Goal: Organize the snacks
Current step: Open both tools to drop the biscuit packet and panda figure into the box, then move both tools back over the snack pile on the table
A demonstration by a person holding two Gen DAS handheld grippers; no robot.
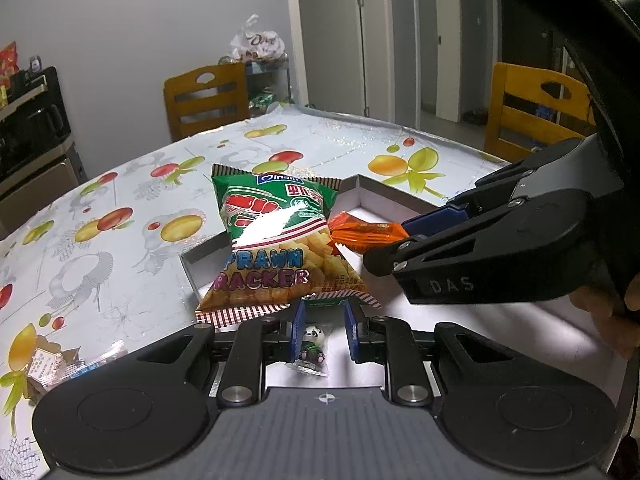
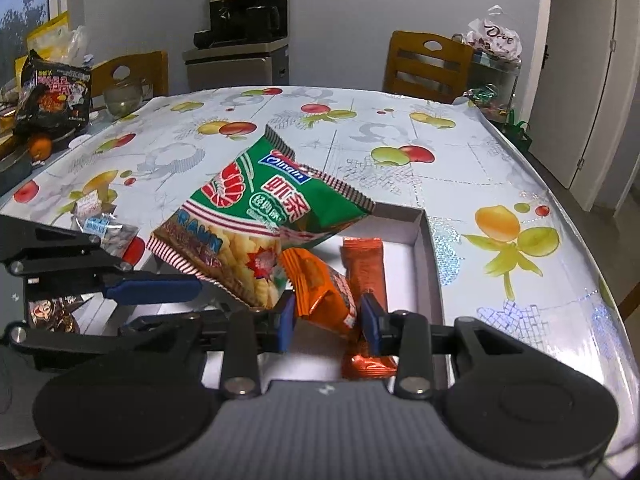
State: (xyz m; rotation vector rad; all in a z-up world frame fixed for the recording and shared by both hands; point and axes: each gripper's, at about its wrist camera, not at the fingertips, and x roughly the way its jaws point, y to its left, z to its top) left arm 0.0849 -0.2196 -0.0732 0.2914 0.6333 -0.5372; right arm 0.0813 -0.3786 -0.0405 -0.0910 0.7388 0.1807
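Note:
A green prawn cracker bag stands tilted over the near-left corner of a shallow white box. My left gripper is shut on the bag's bottom seam; one of its blue fingers shows from the side in the right wrist view. My right gripper is shut on an orange snack packet inside the box, right beside the bag. An orange-brown bar lies in the box, partly under the right finger. A small panda packet lies below the left pads.
A fruit-print cloth covers the table. Small wrappers lie left of the box, next to a dark cartoon packet. A black noodle pack and a glass bowl sit far left. Wooden chairs ring the table.

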